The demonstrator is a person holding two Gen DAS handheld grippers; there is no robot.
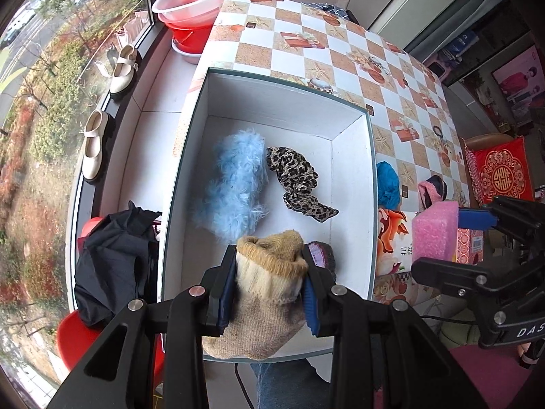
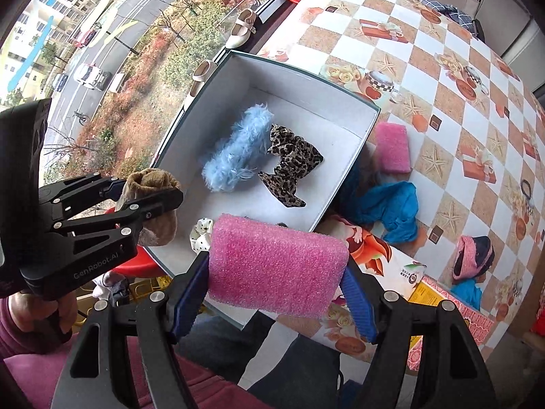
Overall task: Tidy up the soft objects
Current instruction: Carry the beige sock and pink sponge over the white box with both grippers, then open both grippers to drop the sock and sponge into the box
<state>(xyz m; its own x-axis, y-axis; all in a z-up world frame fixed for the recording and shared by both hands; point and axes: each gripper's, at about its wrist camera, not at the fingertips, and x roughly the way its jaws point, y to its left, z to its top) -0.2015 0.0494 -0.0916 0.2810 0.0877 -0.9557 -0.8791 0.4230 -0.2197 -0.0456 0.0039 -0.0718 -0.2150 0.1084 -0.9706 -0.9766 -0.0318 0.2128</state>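
Note:
A white open box point(image 1: 354, 184) point(image 2: 344, 143) stands on the table and holds a fluffy light-blue piece point(image 1: 235, 184) point(image 2: 238, 150) and a leopard-print scrunchie point(image 1: 296, 177) point(image 2: 293, 167). My left gripper point(image 1: 269, 279) point(image 2: 146, 187) is shut on a tan knitted sock point(image 1: 269, 289) point(image 2: 153, 184) over the box's near end. My right gripper point(image 2: 276, 272) point(image 1: 453, 238) is shut on a pink foam sponge point(image 2: 276, 266) point(image 1: 434, 235) above the box's near right corner. A polka-dot white scrunchie point(image 2: 201, 235) lies in the box under the sponge.
On the checkered table point(image 2: 442, 78) right of the box lie a second pink sponge point(image 2: 393, 148), a blue cloth point(image 2: 391, 208) point(image 1: 388, 184) and a pink-and-navy knit item point(image 2: 473, 255) point(image 1: 432, 187). Cream shoes point(image 1: 109, 109) stand on the window sill; red basins point(image 1: 194, 3) stand at the back left.

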